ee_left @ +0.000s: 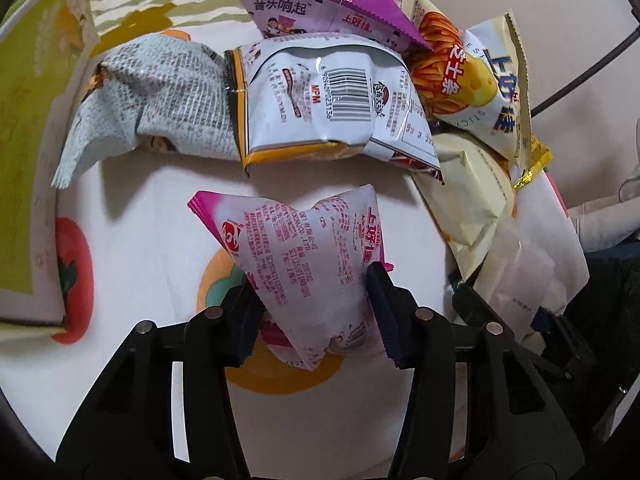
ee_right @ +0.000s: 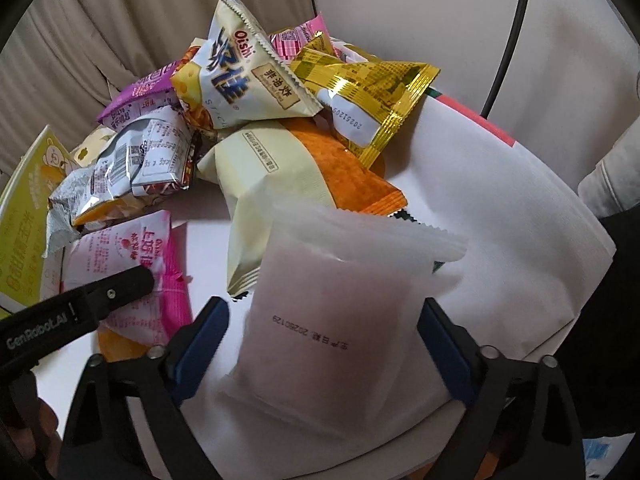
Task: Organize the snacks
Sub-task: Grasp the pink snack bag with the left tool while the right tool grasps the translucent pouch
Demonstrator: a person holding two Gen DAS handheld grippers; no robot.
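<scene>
Slippage is the likely risk: both packets are puffy and slick, so either could be squeezed out of its grip, or the far pile knocked. Left tongs are closed narrow on the pink packet, near the bench edge. Right tongs are clamped wider on the white packet, right of it.
</scene>
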